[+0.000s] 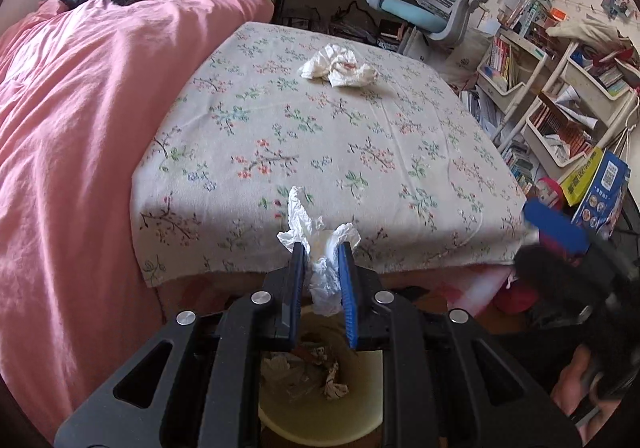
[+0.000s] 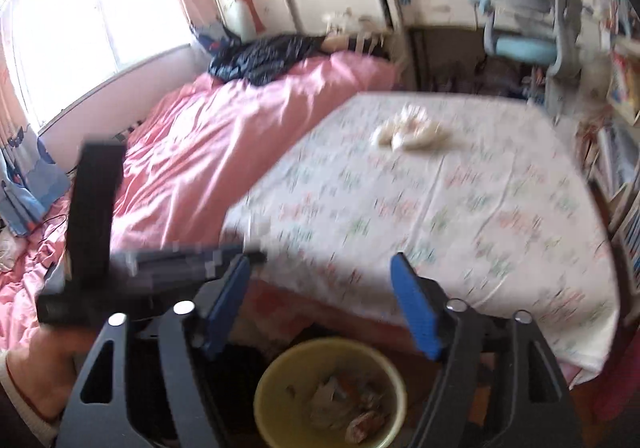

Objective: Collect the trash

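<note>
Bed [image 1: 80,152], under a pink duvet, fills the left of both views; a dark garment lies bunched at its far end, away from the work.

Counter [image 1: 328,152], spread with a flowered cloth, abuts the bed along its left edge and serves as the collecting surface. Its near edge overhangs the bin, so that items can be carried off the edge and dropped.

Bin [image 2: 280,376], a pale yellow round tub, stands on the floor just below the near edge of the counter, already holding crumpled scraps. In the left wrist view it is seen directly under the left gripper.

Remaining tissue heap [image 1: 339,66], white and crumpled, lies near the far edge of the counter, well apart from both grippers; it is judged to be the next item to be fetched.

Left gripper [image 1: 323,256] is held over the bin, its jaws clenched on a crumpled white tissue [image 1: 320,248] that sticks out above and below them. Release over the bin is judged to be the step in hand.

Right gripper [image 2: 320,280] is seen with its jaws released and nothing between them, pointed across the near edge toward the counter; the view is blurred. It is judged ready to reach for the far heap.
</note>
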A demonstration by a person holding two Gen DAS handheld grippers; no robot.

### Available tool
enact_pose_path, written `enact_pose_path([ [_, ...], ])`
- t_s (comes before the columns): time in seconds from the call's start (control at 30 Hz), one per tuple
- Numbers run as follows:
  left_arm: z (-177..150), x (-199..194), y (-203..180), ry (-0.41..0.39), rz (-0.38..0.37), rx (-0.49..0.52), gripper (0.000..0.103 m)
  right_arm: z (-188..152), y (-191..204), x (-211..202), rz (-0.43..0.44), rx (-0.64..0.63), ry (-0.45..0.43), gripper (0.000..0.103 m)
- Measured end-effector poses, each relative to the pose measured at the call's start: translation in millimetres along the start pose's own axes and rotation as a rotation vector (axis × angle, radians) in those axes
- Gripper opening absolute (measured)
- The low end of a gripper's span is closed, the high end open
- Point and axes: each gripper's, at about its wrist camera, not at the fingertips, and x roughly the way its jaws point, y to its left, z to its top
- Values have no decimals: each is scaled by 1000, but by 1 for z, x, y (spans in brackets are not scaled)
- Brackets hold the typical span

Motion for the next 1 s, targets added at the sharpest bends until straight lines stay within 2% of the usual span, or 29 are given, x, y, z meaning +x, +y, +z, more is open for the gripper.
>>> enact_pose_path([
  [0.1,-22,7,-9,84,-15,20,17,20,3,-10,-29,-87,-29,80],
  [0.2,-42,18,-19,179,-21,57,30,38,-1,-18,-71,-159,-56,89],
  [0.27,-46,17,-25,172,5,88,41,41,-11,-24,-97,-170,-86,92],
  [0.3,-46,15,-27,156,17,96,51,39,-19,-24,-110,-158,-97,92],
  [0.33,-44,13,-27,136,28,95,60,36,-26,-22,-124,-117,-89,92],
  [0.43,-40,6,-21,69,72,55,75,35,-47,-22,-127,-2,-100,92],
  [0.53,-30,2,-11,20,114,-2,81,36,-58,-22,-118,70,-99,92],
  [0.63,-25,-1,0,-15,135,-65,83,37,-61,-19,-127,92,-90,93],
  [0.8,-20,-6,14,-58,144,-140,86,35,-50,-15,-148,46,-74,93],
  [1.0,-21,-9,22,-80,143,-167,88,33,-39,-12,-165,-11,-60,93],
])
